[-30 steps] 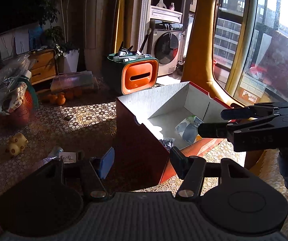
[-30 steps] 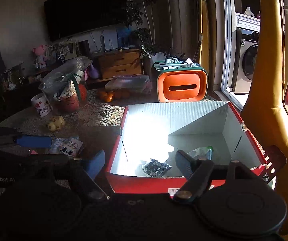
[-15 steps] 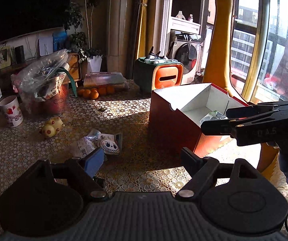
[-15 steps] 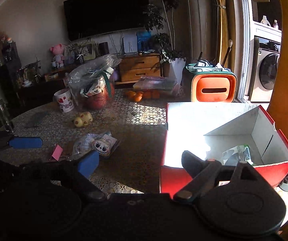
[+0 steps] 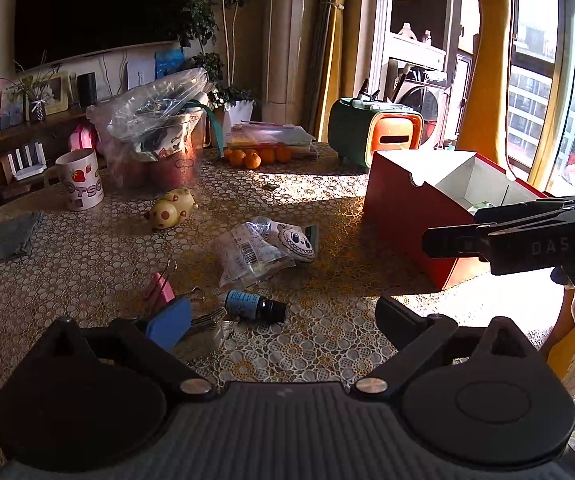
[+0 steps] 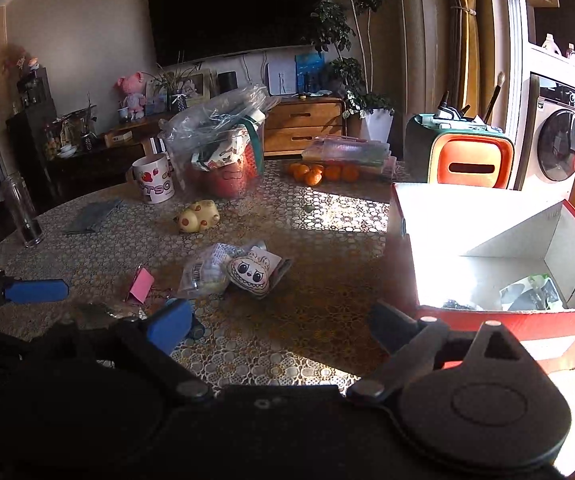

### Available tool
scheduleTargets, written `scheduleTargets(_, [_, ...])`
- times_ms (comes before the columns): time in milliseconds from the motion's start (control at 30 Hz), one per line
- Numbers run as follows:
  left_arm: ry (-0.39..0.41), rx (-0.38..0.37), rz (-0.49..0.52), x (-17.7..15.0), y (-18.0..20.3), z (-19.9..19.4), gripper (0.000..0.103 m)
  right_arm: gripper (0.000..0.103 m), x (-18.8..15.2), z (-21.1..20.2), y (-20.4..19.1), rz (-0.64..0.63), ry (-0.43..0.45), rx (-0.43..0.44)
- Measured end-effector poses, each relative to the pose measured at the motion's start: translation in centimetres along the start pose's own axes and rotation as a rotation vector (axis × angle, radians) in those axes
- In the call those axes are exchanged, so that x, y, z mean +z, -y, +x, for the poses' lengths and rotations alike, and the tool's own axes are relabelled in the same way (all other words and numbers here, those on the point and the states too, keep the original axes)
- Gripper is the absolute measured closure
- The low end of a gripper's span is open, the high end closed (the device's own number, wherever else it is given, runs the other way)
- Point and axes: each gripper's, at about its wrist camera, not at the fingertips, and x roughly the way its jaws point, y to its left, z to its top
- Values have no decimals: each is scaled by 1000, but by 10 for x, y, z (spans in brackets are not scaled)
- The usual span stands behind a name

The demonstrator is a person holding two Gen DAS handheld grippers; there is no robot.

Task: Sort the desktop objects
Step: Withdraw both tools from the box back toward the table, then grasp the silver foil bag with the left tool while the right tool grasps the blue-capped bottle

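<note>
A red cardboard box with a white inside stands at the table's right; it also shows in the right wrist view, with a few packets lying in it. Loose on the table are a small dark bottle, a pink binder clip, a clear packet and a white monster-face pouch. My left gripper is open and empty just above the bottle. My right gripper is open and empty, between the pouch and the box.
A yellow spotted toy, a strawberry mug, a plastic bag in a tub, oranges and an orange-green case stand farther back. A grey cloth lies at the left. A glass stands at the far left.
Both grippers have drawn back from over the box and swung left toward the loose items. Both stay open and empty.
</note>
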Motion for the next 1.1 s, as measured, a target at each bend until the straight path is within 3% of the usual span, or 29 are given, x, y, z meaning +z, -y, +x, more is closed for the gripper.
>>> scheduleTargets(333, [0,102,-11,-23,-28,9,0,9,-9,33,-28,-56,-40,36])
scheduleTargets(633, [-42,163,-49,-30,-50,41,0,14,-15,67,-44,-101,-86,58])
scheduleTargets(1100, [-71,183,-156,-33,-73,81,0,26,-31,127,-53,-214,-162,98])
